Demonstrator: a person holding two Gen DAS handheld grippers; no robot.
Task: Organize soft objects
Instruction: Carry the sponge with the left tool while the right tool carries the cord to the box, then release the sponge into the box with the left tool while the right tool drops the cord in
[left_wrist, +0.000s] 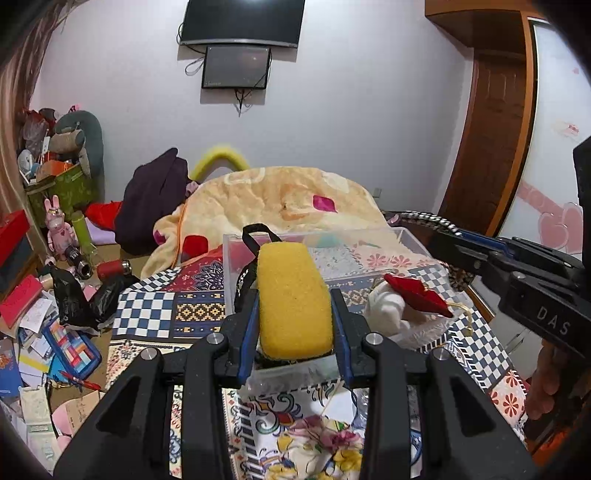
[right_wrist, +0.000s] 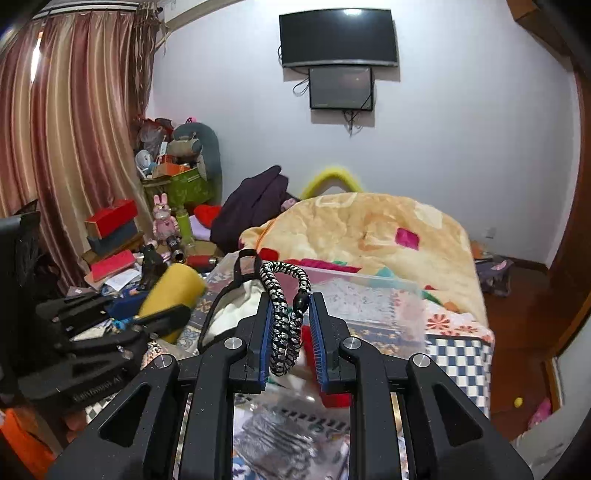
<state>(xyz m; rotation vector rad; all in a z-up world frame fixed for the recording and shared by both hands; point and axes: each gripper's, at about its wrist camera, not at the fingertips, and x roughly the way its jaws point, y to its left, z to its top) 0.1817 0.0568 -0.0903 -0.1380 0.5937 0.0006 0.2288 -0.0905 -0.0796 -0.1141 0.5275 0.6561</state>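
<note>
1. The left tool (left_wrist: 294, 310) is clenching a yellow sponge (left_wrist: 291, 299) over the clear plastic bin (left_wrist: 369, 236) on the bed (left_wrist: 147, 306), presumably to drop it in.
2. The right tool (right_wrist: 290, 332) is gripping a black-and-white braided cord (right_wrist: 284, 314) above that bin.
3. The bin's contents are showing only partly; the white plush with a red piece (left_wrist: 388, 310) is hard to identify.

Yellow sponge (left_wrist: 293, 302): porous foam, rough and matt. Left gripper (left_wrist: 294, 321): matt black plastic, faintly grainy, with blue ribbed pads and bright metal screw heads. Braided cord (right_wrist: 286, 314): black-and-white woven fibre with a glossy black bead. Storage box (left_wrist: 369, 236): clear, smooth plastic. Bedspread (left_wrist: 147, 314): printed cloth, matt. Blanket (left_wrist: 280, 199): plush fleece. Door (left_wrist: 491, 133): varnished wood.
</note>
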